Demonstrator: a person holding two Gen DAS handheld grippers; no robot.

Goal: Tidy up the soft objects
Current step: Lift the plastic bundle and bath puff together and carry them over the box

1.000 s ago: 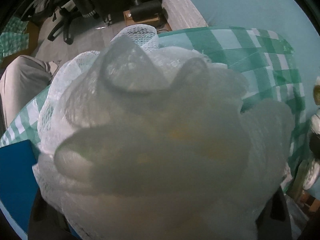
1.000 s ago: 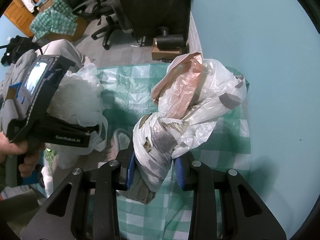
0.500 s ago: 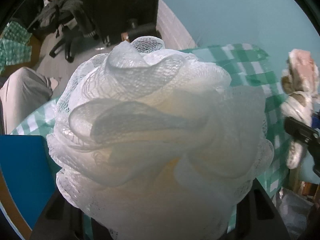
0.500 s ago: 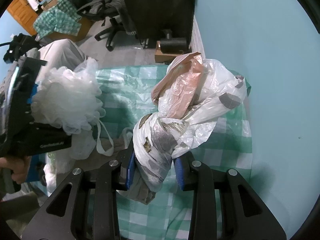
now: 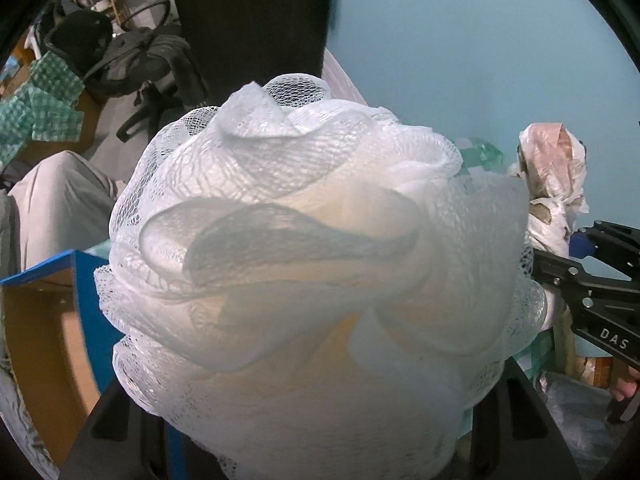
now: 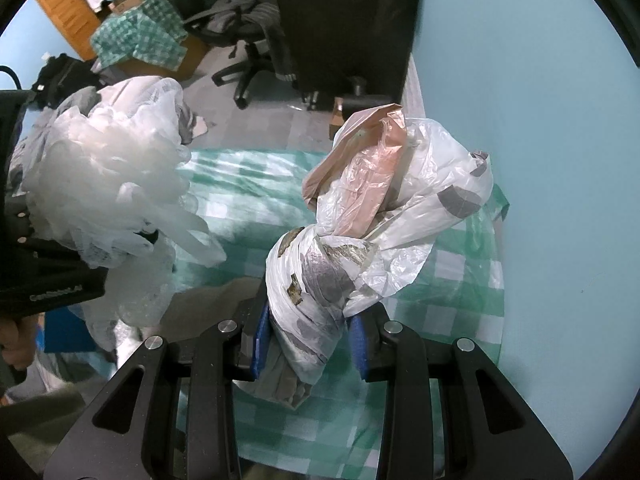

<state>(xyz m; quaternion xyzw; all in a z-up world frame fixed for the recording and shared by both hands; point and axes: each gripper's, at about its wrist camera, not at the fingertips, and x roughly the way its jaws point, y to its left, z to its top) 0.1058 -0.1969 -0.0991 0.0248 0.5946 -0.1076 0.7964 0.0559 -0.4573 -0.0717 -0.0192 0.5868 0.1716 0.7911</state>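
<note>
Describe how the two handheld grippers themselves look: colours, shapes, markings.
The right gripper is matte black, with slotted angular finger arms, silver round screw heads and blue pads; the left wrist view shows white "DAS" lettering on it. The left gripper is a boxy black body with small white lettering along its edge, too blurred to read fully.

office chair [image 6: 244, 36] on floor | checked tablecloth [image 6: 448, 280] | blue-edged cardboard box [image 5: 48, 312]

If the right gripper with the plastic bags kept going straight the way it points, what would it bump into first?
Probably the green checked cloth. The right gripper points steeply down at it, shut on the bundle of plastic bags, so the bundle's far end would likely touch first. Depth is hard to judge in this fisheye view.
</note>
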